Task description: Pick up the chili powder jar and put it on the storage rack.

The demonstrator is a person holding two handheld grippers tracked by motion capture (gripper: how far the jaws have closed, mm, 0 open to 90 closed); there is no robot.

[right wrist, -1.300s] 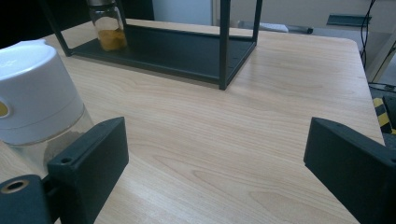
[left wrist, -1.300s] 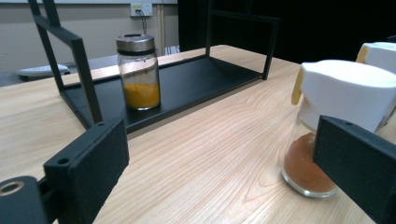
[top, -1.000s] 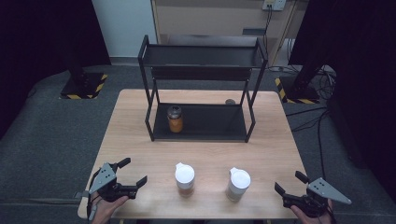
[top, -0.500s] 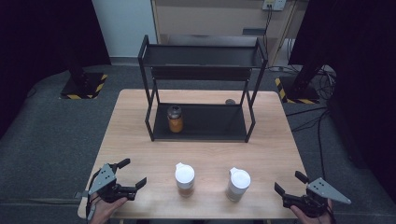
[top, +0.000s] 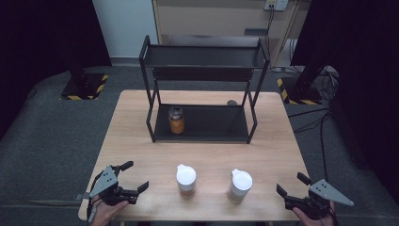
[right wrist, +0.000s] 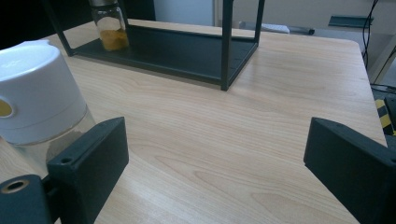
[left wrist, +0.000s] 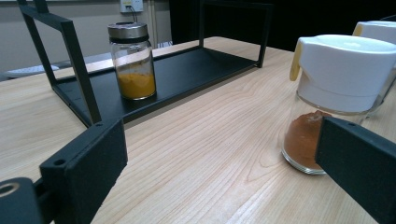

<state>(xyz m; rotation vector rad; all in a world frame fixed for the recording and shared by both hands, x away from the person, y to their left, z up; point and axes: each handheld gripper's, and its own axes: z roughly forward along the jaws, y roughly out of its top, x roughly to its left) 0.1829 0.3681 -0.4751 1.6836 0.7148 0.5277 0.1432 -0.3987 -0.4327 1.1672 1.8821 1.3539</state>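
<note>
Holding both grippers low at the near edge of the table, you had nothing in either one: the left gripper sat with its jaws spread wide, and the right gripper was just as wide apart and empty. Taking the black rack as the landmark, both white-capped jars stood well in front of it, near you. The brown-spice jar was in front of the rack's left half, just to the right of your left gripper; the pale jar stood in front of its right half, beside the first but apart from it. On the rack's lower shelf, at its left end, stood the orange-filled jar with a metal lid.

Judging from this, the risk was a sideways reach: a jaw clipping a tall, narrow jar could tip it or knock it into its neighbour. Gripping the flip cap rather than the glass might let it slip.
</note>
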